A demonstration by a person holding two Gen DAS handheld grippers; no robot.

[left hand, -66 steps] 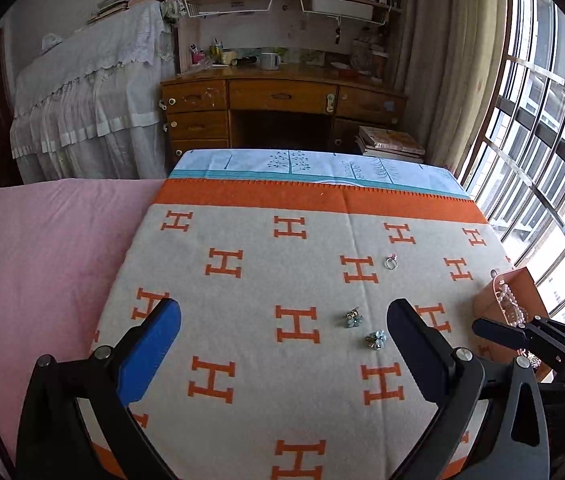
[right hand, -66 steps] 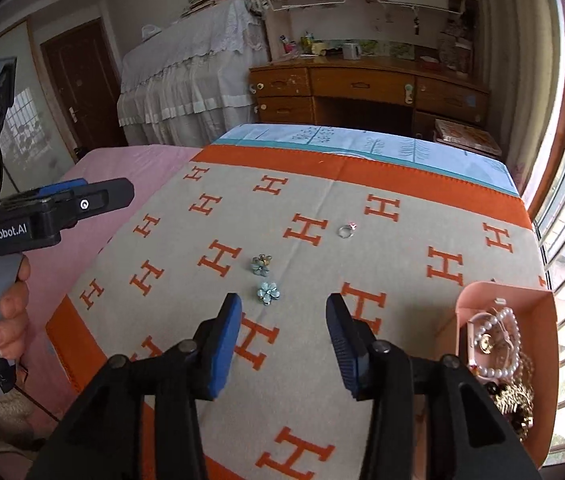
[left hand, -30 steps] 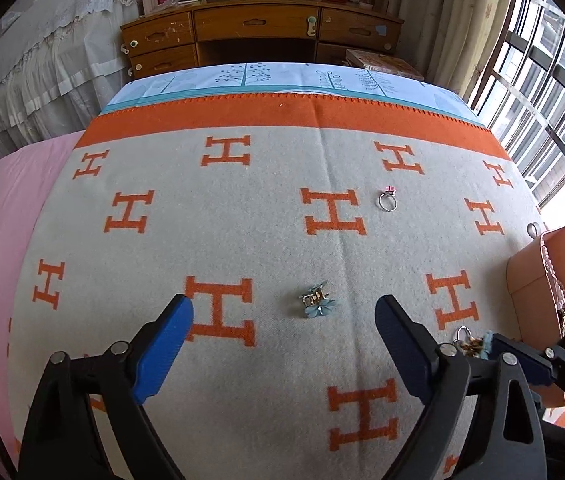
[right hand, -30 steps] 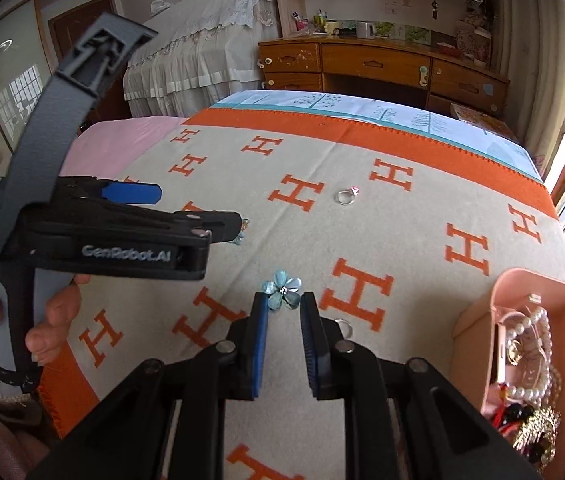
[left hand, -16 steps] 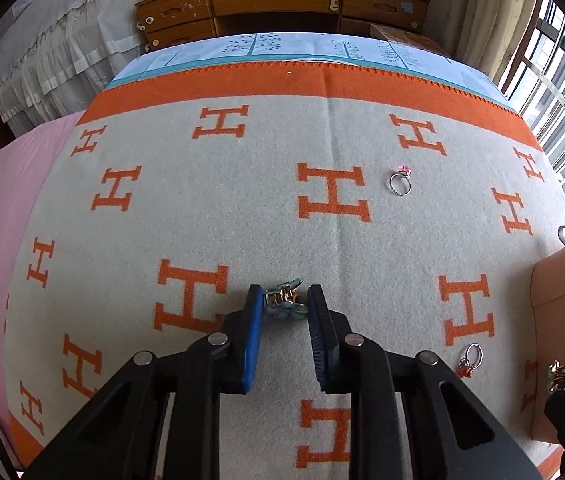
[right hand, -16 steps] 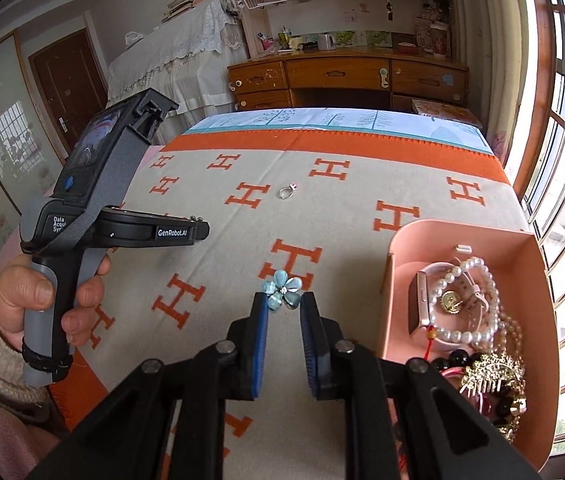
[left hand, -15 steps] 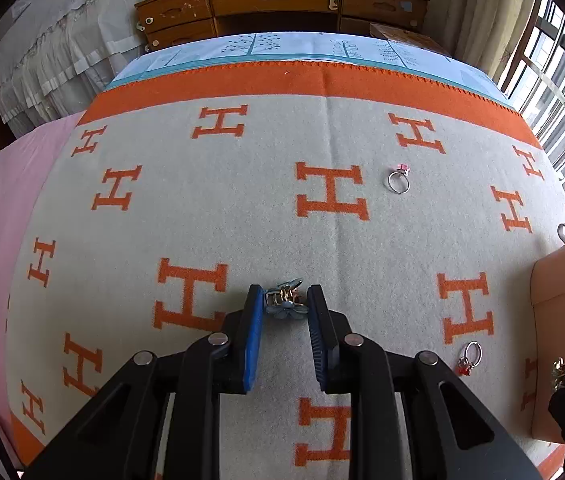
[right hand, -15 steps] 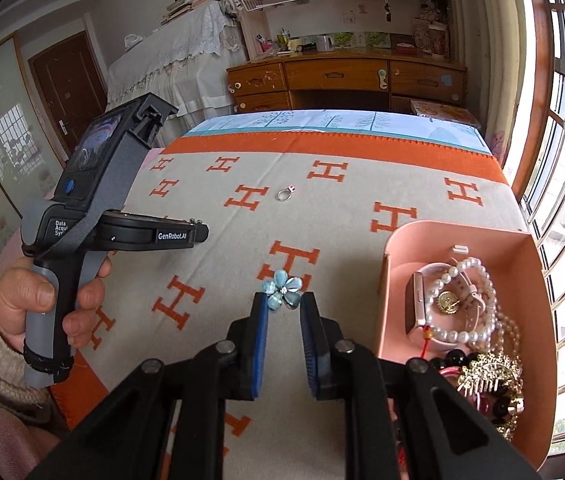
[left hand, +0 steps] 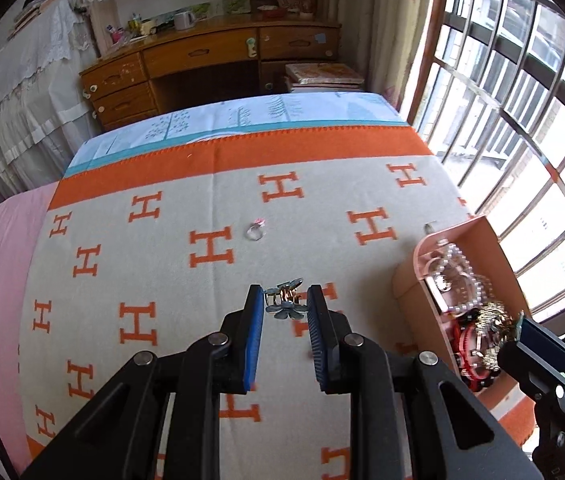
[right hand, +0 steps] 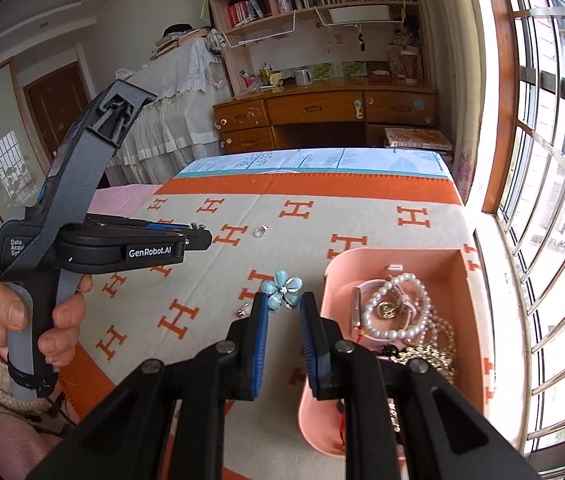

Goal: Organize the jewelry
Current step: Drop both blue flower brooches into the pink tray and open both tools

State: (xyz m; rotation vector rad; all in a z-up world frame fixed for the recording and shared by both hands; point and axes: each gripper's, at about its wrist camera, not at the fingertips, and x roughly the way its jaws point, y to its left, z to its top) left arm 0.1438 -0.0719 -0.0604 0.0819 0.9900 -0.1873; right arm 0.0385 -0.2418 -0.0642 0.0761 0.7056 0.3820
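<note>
My left gripper [left hand: 285,307] is shut on a blue flower hair clip [left hand: 285,303] and holds it above the blanket, left of the pink jewelry box [left hand: 416,284]. My right gripper [right hand: 284,301] is shut on a second blue flower clip [right hand: 283,289] and holds it just left of the pink box [right hand: 458,256], near its left wall. The box holds a pearl bracelet [right hand: 392,306], a watch and chains. A silver ring with a pink stone [left hand: 255,231] lies on the blanket; it also shows in the right wrist view [right hand: 260,231]. A small ring with a red stone [right hand: 243,309] lies below my right gripper.
The orange-and-grey H-pattern blanket [left hand: 154,264] covers the bed. A wooden desk [left hand: 202,68] stands beyond the bed's far end. A barred window [left hand: 522,120] runs along the right side. The left gripper's body [right hand: 122,246] and the hand on it fill the left of the right wrist view.
Both grippers have lifted with their clips and moved right toward the pink box. The right gripper's clip is now at the box's left wall.
</note>
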